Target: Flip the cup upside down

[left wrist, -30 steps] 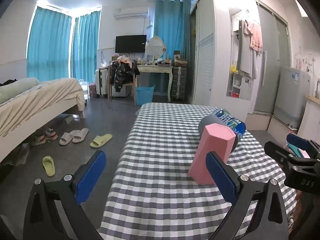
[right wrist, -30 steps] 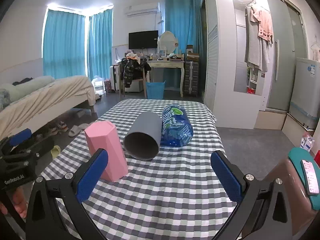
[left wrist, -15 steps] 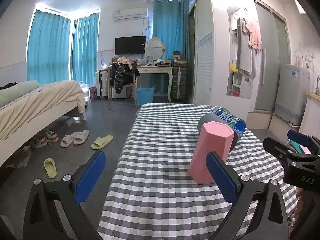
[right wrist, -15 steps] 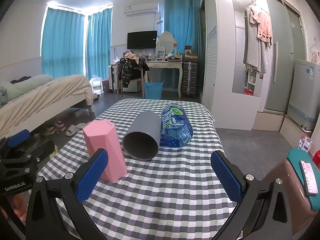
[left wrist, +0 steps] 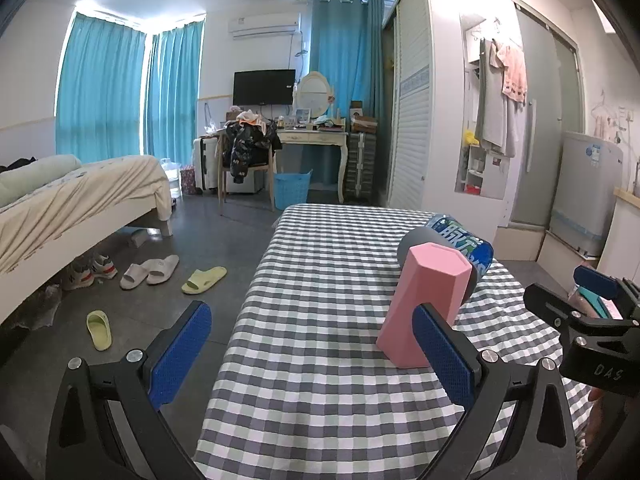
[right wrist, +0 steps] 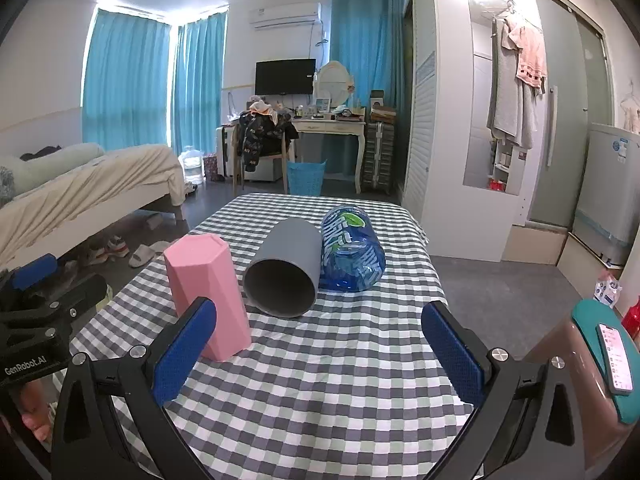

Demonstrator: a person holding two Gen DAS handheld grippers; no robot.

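Ahead, grey cup (right wrist: 284,270) beyond open jaws

On the table (right wrist: 320,380) in front of you, three things sit in a row across the middle. The faceted cup (right wrist: 208,296) stands upright nearest the left edge. The round cup (right wrist: 286,268) lies on its side just right of it, mouth toward you. The bottle (right wrist: 352,254) lies touching that cup's right side, nearer the right edge.
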